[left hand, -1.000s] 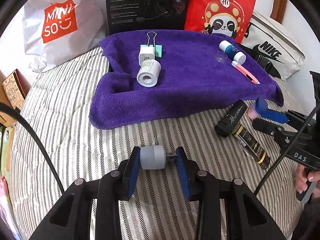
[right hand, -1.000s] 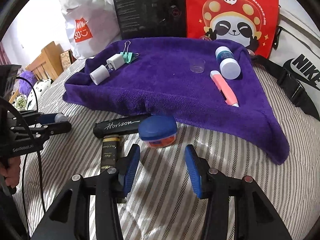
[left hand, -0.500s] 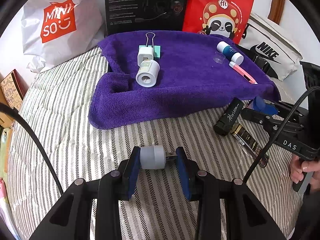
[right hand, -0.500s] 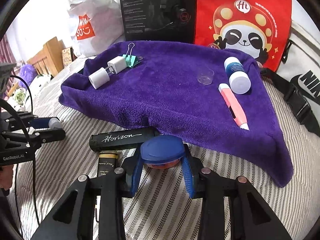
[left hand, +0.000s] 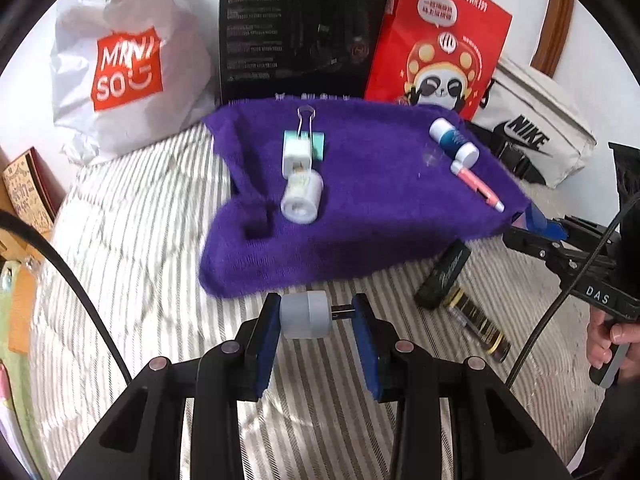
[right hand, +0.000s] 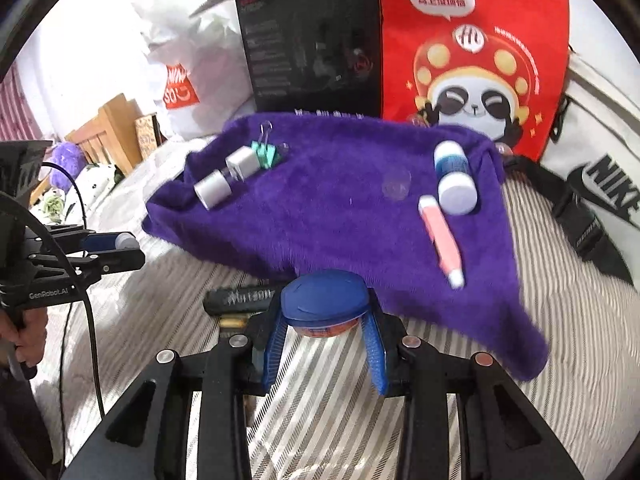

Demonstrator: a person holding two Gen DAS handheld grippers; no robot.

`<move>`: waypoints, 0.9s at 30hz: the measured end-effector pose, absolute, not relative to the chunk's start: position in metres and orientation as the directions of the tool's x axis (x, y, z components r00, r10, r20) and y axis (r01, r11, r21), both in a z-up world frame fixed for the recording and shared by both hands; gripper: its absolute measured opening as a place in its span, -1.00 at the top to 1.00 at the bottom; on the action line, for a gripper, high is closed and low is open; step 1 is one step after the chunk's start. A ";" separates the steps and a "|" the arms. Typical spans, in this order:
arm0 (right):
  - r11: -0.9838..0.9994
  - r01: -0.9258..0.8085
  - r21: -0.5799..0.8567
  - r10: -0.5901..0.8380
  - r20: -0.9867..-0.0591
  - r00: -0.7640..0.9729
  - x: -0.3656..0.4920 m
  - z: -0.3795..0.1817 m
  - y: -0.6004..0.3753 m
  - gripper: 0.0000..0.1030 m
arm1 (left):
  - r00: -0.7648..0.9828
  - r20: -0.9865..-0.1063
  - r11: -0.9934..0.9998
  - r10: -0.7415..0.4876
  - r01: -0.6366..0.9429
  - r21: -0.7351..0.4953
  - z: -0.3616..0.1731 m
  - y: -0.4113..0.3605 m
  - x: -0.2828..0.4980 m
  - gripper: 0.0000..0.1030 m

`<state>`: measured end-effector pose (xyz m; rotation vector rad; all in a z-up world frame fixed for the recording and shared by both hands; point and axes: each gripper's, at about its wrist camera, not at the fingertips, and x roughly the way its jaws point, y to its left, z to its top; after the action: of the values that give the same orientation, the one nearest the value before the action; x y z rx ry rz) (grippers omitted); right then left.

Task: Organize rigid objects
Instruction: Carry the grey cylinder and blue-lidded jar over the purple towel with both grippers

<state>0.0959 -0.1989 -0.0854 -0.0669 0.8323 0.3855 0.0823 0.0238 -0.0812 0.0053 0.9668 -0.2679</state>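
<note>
your left claw squeezes small grey plug, lying sideways. your right claw squeezes blue-lid jar. purple towel lies straight ahead, near both; right claw nearer.

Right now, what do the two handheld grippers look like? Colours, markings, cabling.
Both are matte black frames with blue finger pads and round silver screw heads. The left gripper reads "GenRobot.AI" in white; the right gripper shows "DAS". A black cable trails from each. Bare hand on a grey-tipped grip; no sleeve visible.
</note>
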 end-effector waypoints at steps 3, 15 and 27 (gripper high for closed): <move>0.930 -0.361 0.073 0.301 -0.715 0.630 0.108 -0.066 -0.200 0.31 | 0.551 -0.805 0.968 -0.220 0.226 -0.110 -0.065 0.026 0.099 0.34; 0.914 -0.401 0.055 0.337 -0.653 0.679 0.180 -0.002 -0.185 0.31 | 0.579 -0.770 0.950 -0.268 0.293 -0.110 -0.013 0.005 0.177 0.34; 0.919 -0.376 0.117 0.348 -0.687 0.638 0.210 -0.028 -0.192 0.31 | 0.547 -0.782 0.939 -0.300 0.313 -0.141 -0.050 -0.008 0.217 0.34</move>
<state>0.2102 -0.1919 -0.0285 -0.0384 0.7755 0.4136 0.2166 -0.0079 -0.0497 0.0158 0.9232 -0.3631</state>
